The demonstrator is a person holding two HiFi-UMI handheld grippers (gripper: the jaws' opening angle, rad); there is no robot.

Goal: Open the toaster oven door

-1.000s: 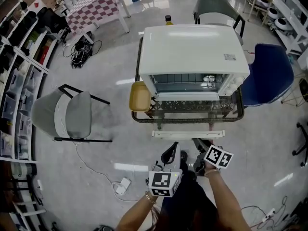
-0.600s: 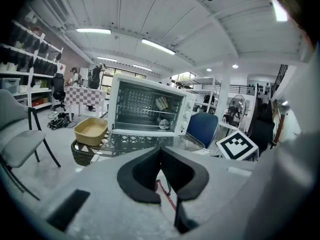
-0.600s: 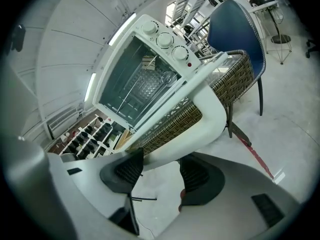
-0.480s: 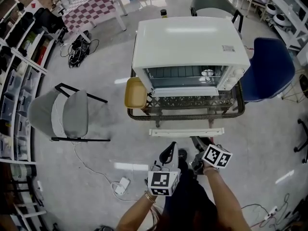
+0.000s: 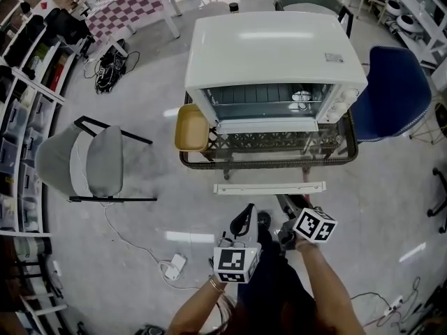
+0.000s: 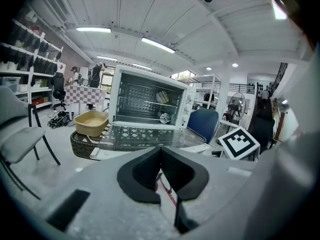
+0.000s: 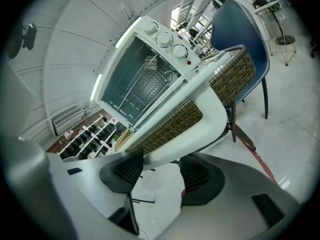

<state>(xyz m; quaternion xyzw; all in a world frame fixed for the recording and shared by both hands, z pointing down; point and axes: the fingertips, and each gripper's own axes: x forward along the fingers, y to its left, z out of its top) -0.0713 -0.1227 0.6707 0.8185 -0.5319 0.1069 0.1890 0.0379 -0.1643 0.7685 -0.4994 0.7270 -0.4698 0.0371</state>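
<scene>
Toaster oven [image 5: 276, 51] occupies wicker table [image 5: 192, 160], glass door [image 6: 145, 136] lowered flat. Right gripper [image 7: 160, 166] released, jaws apart, near white door handle [image 5: 269, 187]. Left gripper [image 6: 160, 154] clenched, empty.

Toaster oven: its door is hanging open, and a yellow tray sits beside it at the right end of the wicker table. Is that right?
Not quite. The toaster oven does have its door open, but the yellow tray sits at the left end of the wicker table, not the right. The head view shows this.
</scene>
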